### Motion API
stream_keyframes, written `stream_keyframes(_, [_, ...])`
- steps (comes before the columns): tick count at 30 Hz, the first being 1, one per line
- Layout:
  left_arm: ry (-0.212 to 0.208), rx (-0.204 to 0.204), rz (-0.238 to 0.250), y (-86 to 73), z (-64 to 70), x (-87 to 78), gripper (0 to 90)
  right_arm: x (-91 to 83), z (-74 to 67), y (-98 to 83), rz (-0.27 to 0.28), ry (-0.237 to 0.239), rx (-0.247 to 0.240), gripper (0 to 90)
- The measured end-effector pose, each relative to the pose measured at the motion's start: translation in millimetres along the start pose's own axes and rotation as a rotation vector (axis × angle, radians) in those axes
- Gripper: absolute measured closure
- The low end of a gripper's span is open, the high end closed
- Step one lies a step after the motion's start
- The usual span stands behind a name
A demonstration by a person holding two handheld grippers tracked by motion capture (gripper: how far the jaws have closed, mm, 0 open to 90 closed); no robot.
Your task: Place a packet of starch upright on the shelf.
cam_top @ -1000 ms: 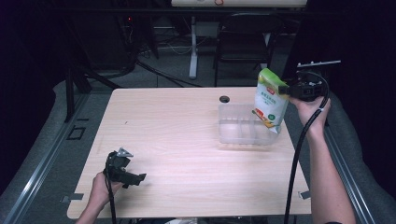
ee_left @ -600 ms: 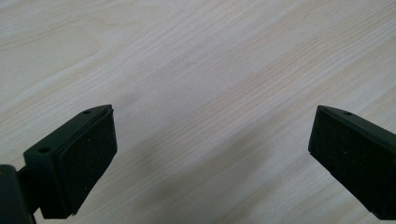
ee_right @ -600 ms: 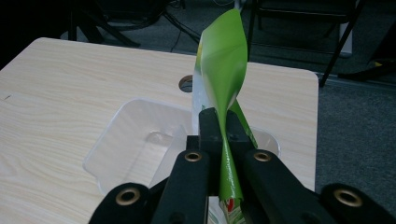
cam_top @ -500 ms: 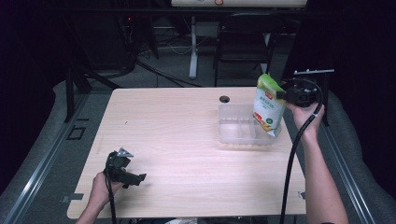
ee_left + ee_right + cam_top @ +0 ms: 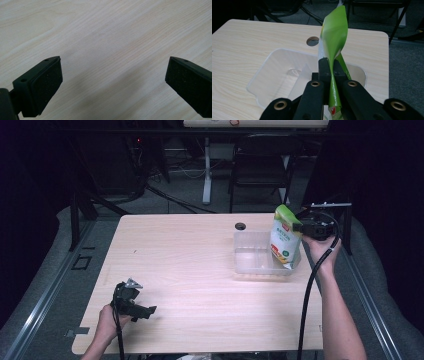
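Observation:
A green and white snack bag [image 5: 285, 237] hangs upright over the right end of a clear plastic bin [image 5: 252, 256], its lower end inside the bin. My right gripper [image 5: 300, 226] is shut on the bag's green top edge [image 5: 333, 45], which twists between the black jaws. The bin [image 5: 277, 75] lies below the bag in the right gripper view. Near the table's front left, my left gripper [image 5: 145, 310] rests low over the wood, held by a hand. Its jaws stand wide apart in the left gripper view, with bare wood [image 5: 112, 50] between the pads [image 5: 47, 82].
The light wooden table [image 5: 190, 265] has a round cable hole [image 5: 240, 226] just behind the bin. A black cable [image 5: 306, 305] trails from the right gripper along the forearm. Chairs and stands sit in the dark behind the table. Grey floor flanks both table sides.
My right gripper has carried the bag leftward and down, from tilted above the bin's right edge to hanging upright with its bottom in the bin. The left gripper has stayed put.

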State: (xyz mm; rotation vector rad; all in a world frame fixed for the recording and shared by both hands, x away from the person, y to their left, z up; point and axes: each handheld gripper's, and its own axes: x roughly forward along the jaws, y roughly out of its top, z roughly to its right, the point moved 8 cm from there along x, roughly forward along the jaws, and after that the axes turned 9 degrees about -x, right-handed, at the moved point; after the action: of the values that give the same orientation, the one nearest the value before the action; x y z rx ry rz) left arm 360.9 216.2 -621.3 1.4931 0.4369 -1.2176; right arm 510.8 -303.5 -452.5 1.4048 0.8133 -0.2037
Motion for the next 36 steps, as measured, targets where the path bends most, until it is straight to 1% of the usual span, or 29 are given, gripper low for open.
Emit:
stream_keyframes(3, [0.001, -0.001, 0.0, 0.0, -0.1, 0.1, 1.1, 1.0, 3.0, -4.4, 0.003, 0.004, 0.01, 89.8])
stream_keyframes(5, [0.001, -0.001, 0.0, 0.1, -0.1, 0.2, 1.1, 1.1, 4.9, -6.1, 0.006, -0.006, 0.019, 89.8])
stream_keyframes(11, [0.001, 0.0, 0.001, 0.1, 0.3, -0.1, 1.1, 0.4, 12.3, -15.3, -0.019, -0.035, 0.01, 89.6])
stream_keyframes(14, [0.001, -0.001, 0.0, 0.0, 0.3, 0.0, 1.1, 0.6, 16.5, -21.3, -0.04, -0.067, 0.004, 89.4])
stream_keyframes(16, [-0.001, 0.0, 0.002, 0.2, 0.7, 0.2, 1.1, 0.1, 18.6, -23.9, -0.038, -0.063, 0.009, 89.0])
stream_keyframes(17, [-0.001, 0.0, 0.001, 0.2, 0.9, 0.2, 1.1, -0.3, 19.4, -25.0, -0.044, -0.064, 0.006, 88.7])
stream_keyframes(18, [0.0, 0.0, 0.002, 0.2, 0.9, 0.3, 1.1, -0.3, 19.9, -25.3, -0.043, -0.074, 0.011, 88.2])
stream_keyframes(19, [0.0, 0.0, 0.003, 0.2, 0.9, 0.3, 1.2, -0.5, 20.1, -25.8, -0.048, -0.072, 0.016, 86.9])
stream_keyframes(21, [0.0, 0.0, 0.004, 0.3, 0.8, 0.2, 1.1, -0.8, 21.6, -25.7, -0.052, -0.086, 0.008, 83.7])
stream_keyframes(23, [0.0, -0.001, 0.002, 0.2, 0.5, 0.1, 1.1, -1.5, 22.2, -25.9, -0.061, -0.084, 0.003, 79.3])
stream_keyframes(25, [0.0, -0.001, 0.001, 0.1, 0.5, 0.3, 1.1, -3.3, 23.2, -25.6, -0.067, -0.094, 0.006, 73.0])
stream_keyframes(26, [0.001, 0.0, 0.003, 0.2, 0.6, 0.4, 1.1, -4.6, 23.2, -25.4, -0.07, -0.086, 0.01, 67.3])
stream_keyframes(27, [0.001, -0.001, 0.004, 0.1, 0.6, 0.4, 1.1, -6.3, 23.3, -24.8, -0.068, -0.085, 0.008, 63.8])
stream_keyframes(29, [0.002, -0.001, 0.0, 0.0, 0.4, 0.5, 1.1, -10.4, 23.0, -24.7, -0.075, -0.086, -0.006, 54.0])
stream_keyframes(30, [0.003, -0.001, 0.001, 0.1, 0.5, 0.6, 1.1, -12.5, 22.5, -24.7, -0.074, -0.086, -0.004, 51.3])
stream_keyframes(34, [0.003, 0.0, 0.0, -0.1, 0.8, 0.8, 1.1, -20.6, 20.7, -25.7, -0.075, -0.059, -0.011, 38.1])
stream_keyframes(36, [0.004, 0.0, 0.0, 0.0, 0.5, 0.7, 1.1, -24.7, 19.6, -27.9, -0.102, -0.051, -0.013, 30.6])
